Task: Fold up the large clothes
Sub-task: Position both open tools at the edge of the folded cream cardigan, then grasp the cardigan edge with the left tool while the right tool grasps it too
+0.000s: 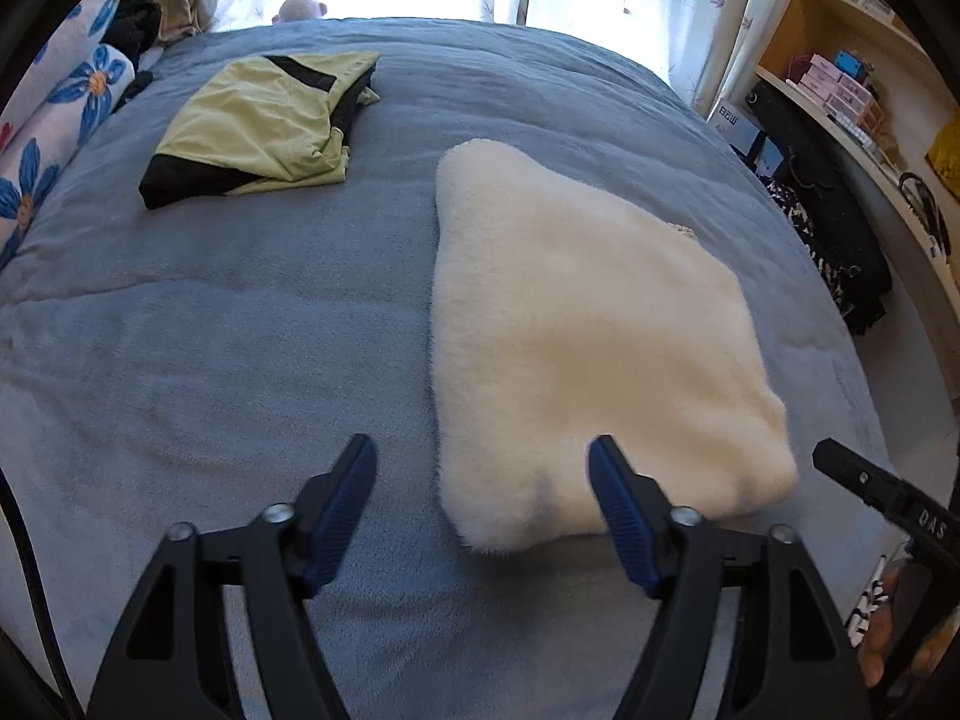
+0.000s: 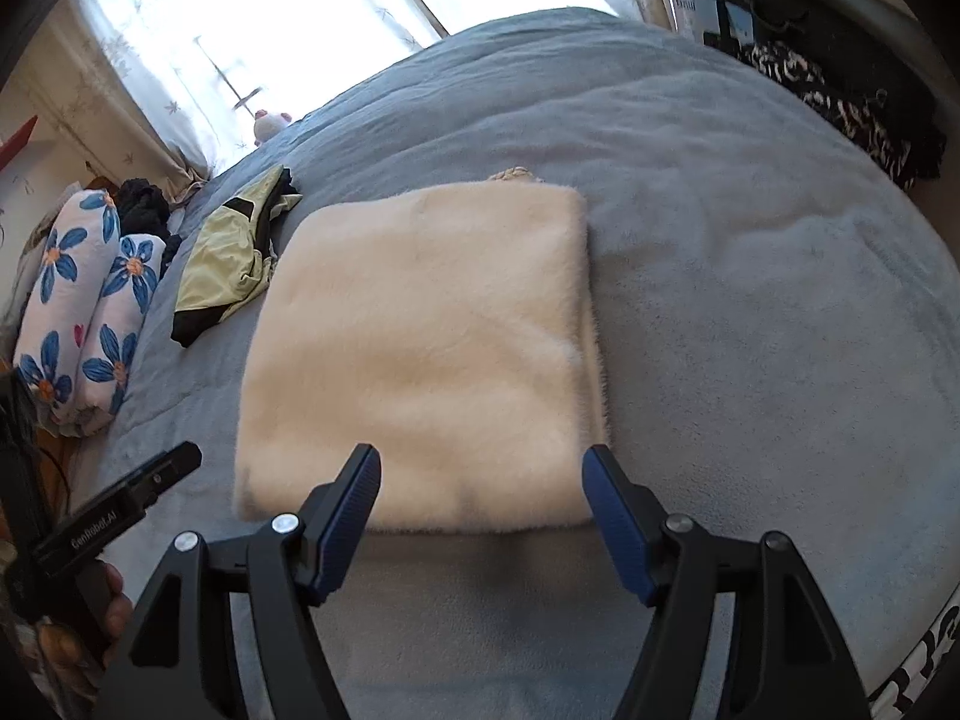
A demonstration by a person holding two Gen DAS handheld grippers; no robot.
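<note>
Blue-grey bedding [image 1: 210, 312] covered a wide bed below a bright, curtained window. Near its far left corner lay a folded yellow-green garment [image 1: 258, 126]. Toward the bed's right edge lay the cream fleece garment [image 1: 588, 330], folded into a thick, tidy square. We held our left gripper [image 1: 483, 474] spread and empty at the square's near left corner, and our right gripper [image 2: 483, 477] spread and empty over its near edge. To finish well, we judged both should lift straight clear without snagging the pile.
</note>
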